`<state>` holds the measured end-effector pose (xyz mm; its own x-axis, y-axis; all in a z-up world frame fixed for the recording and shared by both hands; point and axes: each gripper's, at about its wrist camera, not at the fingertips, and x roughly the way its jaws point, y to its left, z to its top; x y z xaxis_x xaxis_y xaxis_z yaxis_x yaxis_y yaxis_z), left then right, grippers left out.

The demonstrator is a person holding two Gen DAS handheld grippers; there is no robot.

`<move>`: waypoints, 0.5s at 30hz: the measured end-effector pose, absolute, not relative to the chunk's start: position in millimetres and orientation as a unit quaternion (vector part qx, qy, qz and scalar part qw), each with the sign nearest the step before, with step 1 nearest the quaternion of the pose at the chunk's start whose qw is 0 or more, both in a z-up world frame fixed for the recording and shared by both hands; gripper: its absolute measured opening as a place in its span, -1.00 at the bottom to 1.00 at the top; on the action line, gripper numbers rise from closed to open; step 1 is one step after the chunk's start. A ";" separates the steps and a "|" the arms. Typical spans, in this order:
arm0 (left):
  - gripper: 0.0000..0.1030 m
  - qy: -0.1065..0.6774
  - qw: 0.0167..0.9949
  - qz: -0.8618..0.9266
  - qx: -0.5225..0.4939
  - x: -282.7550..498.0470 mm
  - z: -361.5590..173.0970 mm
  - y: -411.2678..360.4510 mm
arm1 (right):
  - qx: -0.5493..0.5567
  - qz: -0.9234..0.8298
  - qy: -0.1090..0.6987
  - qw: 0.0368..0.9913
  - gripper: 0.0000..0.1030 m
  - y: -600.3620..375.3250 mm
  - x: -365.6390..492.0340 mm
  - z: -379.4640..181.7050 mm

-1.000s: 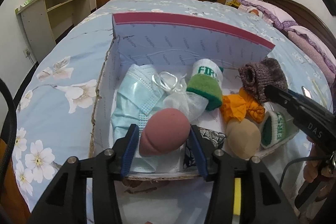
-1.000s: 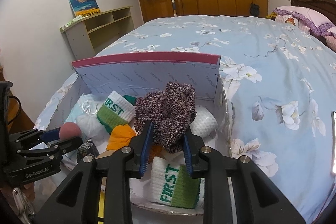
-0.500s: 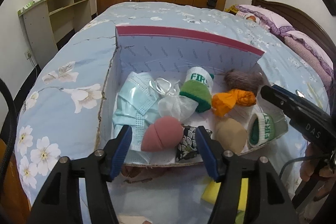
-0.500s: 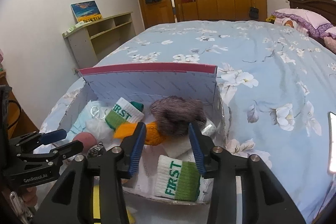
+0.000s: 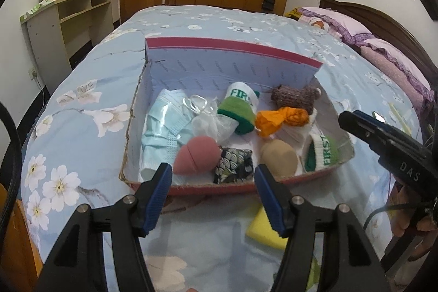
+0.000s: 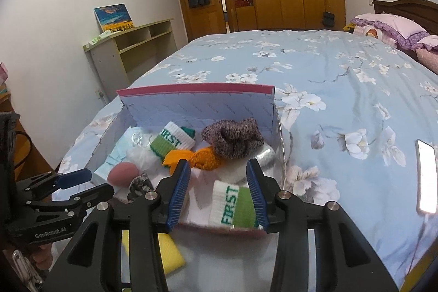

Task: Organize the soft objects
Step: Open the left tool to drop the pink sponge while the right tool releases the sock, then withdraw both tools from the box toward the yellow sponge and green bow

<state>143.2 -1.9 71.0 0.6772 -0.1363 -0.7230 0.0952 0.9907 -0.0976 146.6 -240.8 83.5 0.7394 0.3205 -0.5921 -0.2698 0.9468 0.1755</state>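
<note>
A shallow cardboard box (image 5: pixel 232 59) (image 6: pixel 197 103) with a red rim lies on the bed and holds several soft things. Inside are a pink sponge egg (image 5: pixel 195 155) (image 6: pixel 123 173), a brown knitted sock (image 5: pixel 295 97) (image 6: pixel 232 137), an orange cloth (image 5: pixel 282 119) (image 6: pixel 202 158), two white-and-green "FIRST" socks (image 5: pixel 241 106) (image 6: pixel 232 203), a beige sponge (image 5: pixel 279 158), a blue face mask (image 5: pixel 161 130) and a dark patterned pouch (image 5: pixel 234 166). My left gripper (image 5: pixel 213 196) stands open and empty in front of the box's near wall. My right gripper (image 6: pixel 217 192) is open and empty over the near right corner.
A yellow sponge (image 5: pixel 262 231) (image 6: pixel 169 253) lies on the floral bedspread (image 6: pixel 328 89) in front of the box. A phone (image 6: pixel 425 177) rests on the bed to the right. Pillows (image 5: pixel 383 56) and a headboard are at the right, a shelf unit (image 5: pixel 63 23) at the left wall.
The left gripper opened and let the pink sponge egg drop into the box; the right gripper opened and released the brown knitted sock there. Both grippers then drew back and up from the box.
</note>
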 end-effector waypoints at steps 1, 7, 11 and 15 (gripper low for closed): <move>0.28 0.397 0.915 -0.065 -0.024 141.0 71.8 -3.4 | 0.039 0.158 0.325 0.932 -0.15 -241.2 144.5 83.6; 0.28 0.398 0.914 -0.082 -0.011 124.7 73.7 -14.9 | 0.044 0.152 0.329 0.931 -0.15 -249.3 126.7 82.8; 0.28 0.398 0.912 -0.095 -0.002 115.8 73.1 -23.8 | 0.041 0.148 0.334 0.930 -0.15 -252.9 116.1 80.6; 0.28 0.404 0.909 -0.104 0.005 109.8 68.6 -32.3 | 0.039 0.146 0.342 0.927 -0.15 -255.8 108.8 74.4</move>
<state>109.8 -32.3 68.6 0.6527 -0.1848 -0.7348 0.1923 0.9784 -0.0753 108.8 -255.8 74.4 0.7234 0.2969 -0.6234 -0.2434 0.9545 0.1722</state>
